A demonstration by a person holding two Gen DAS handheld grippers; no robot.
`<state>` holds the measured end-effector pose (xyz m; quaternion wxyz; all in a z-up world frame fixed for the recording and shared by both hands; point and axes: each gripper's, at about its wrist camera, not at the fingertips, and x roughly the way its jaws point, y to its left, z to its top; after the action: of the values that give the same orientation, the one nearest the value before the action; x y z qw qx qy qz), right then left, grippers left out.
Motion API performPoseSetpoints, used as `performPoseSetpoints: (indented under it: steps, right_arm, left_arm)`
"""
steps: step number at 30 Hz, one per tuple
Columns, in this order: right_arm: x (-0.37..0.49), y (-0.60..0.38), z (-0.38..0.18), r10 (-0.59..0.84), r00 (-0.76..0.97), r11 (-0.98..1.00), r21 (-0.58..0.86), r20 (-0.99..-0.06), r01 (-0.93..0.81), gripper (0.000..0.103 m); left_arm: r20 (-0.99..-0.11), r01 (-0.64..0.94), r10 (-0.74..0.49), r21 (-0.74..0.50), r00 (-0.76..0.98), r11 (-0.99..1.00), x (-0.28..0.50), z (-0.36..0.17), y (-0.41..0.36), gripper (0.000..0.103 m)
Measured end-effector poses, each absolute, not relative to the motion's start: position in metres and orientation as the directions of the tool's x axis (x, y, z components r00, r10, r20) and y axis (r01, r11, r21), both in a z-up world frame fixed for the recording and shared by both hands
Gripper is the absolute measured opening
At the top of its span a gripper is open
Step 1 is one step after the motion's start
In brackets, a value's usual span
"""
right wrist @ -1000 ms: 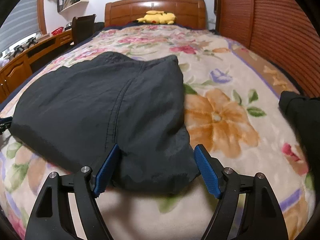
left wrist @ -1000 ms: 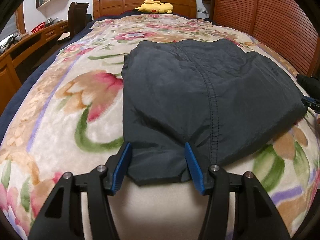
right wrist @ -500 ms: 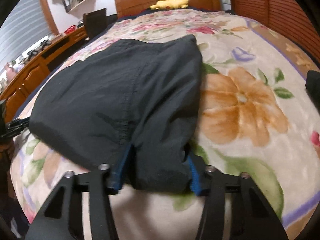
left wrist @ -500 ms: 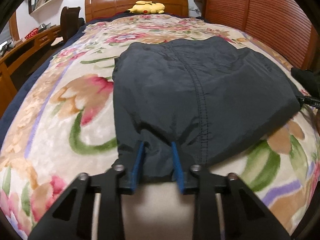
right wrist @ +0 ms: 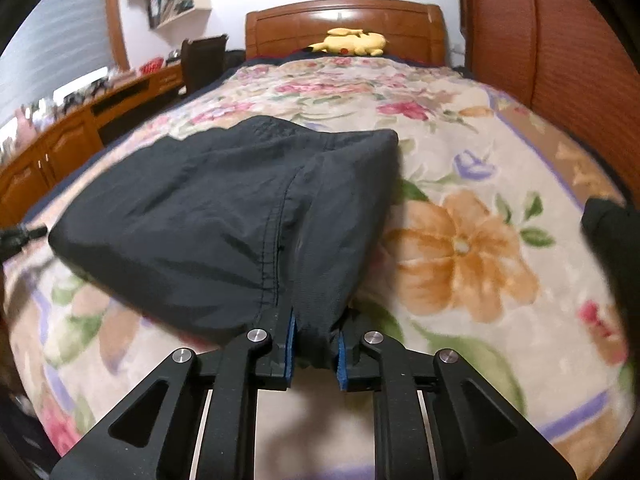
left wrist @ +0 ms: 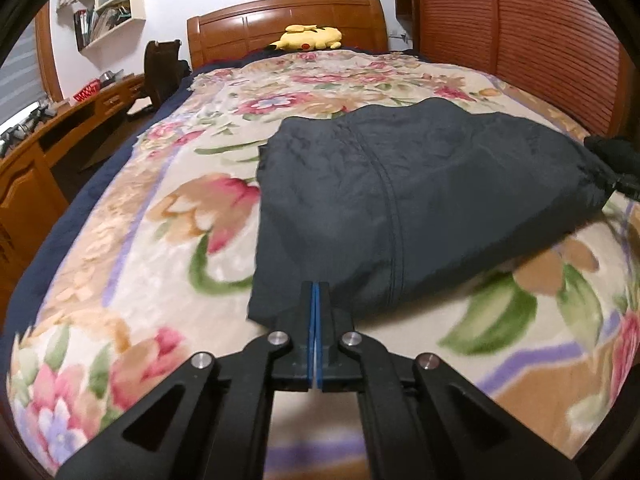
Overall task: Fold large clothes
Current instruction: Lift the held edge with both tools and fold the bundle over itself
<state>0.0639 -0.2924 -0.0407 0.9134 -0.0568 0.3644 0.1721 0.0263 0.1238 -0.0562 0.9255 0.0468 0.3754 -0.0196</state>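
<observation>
A dark grey garment (left wrist: 400, 200) lies folded on the flowered bedspread (left wrist: 160, 240), its near edge raised off the bed. My left gripper (left wrist: 315, 286) is shut on that edge's left corner, blue pads pressed together. In the right wrist view the same garment (right wrist: 208, 216) bunches between the pads of my right gripper (right wrist: 314, 320), whose jaws are closing and pinch the right corner. Each gripper shows at the other view's margin: the right one (left wrist: 624, 184), the left one (right wrist: 16, 236).
A yellow plush toy (left wrist: 308, 38) rests by the wooden headboard (left wrist: 288, 20). A slatted wooden wall (left wrist: 540, 60) runs along the bed's right side, a desk (left wrist: 60, 128) and chair (left wrist: 160, 68) along the left. Something black (right wrist: 612, 240) sits at the right.
Both grippers went from wide open astride the garment's near edge to pinching it. The edge has lifted off the bedspread and both views have risen slightly.
</observation>
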Motion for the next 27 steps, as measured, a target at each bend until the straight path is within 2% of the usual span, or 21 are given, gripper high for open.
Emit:
performPoseSetpoints:
  steps: [7, 10, 13, 15, 18, 23, 27]
  right_arm:
    - [0.045, -0.290, -0.028, 0.259, 0.697, 0.935, -0.008, -0.669, -0.355, 0.011]
    - [0.047, -0.291, -0.028, 0.258, 0.697, 0.938, 0.002, -0.669, -0.346, 0.011]
    - [0.052, -0.292, -0.035, 0.254, 0.686, 0.941, 0.009, -0.681, -0.339, 0.011]
    - [0.054, -0.294, -0.038, 0.262, 0.680, 0.940, 0.023, -0.685, -0.339, 0.011]
    - [0.054, -0.294, -0.039, 0.263, 0.679, 0.939, 0.022, -0.685, -0.342, 0.011]
    - [0.056, -0.294, -0.042, 0.260, 0.674, 0.937, 0.013, -0.692, -0.349, 0.011]
    - [0.059, -0.294, -0.048, 0.260, 0.667, 0.936, 0.012, -0.699, -0.352, 0.011]
  left_arm:
    - [-0.686, 0.094, -0.031, 0.054, 0.726, 0.994, 0.008, -0.043, 0.123, 0.000]
    - [-0.697, 0.092, -0.002, 0.092, 0.717, 0.992, 0.011, -0.041, 0.121, 0.000]
    - [-0.725, 0.073, -0.027, 0.032, 0.688, 0.997, 0.028, -0.044, 0.130, 0.000]
    - [-0.740, 0.069, -0.033, 0.019, 0.672, 0.997, 0.038, -0.050, 0.132, 0.013]
    - [-0.762, 0.036, 0.032, 0.073, 0.647, 0.997, 0.053, -0.064, 0.131, 0.025]
    - [-0.778, -0.019, 0.105, 0.120, 0.619, 0.993, 0.069, -0.081, 0.139, 0.036]
    - [-0.802, 0.006, 0.066, 0.086, 0.594, 0.996, 0.077, -0.090, 0.143, 0.036]
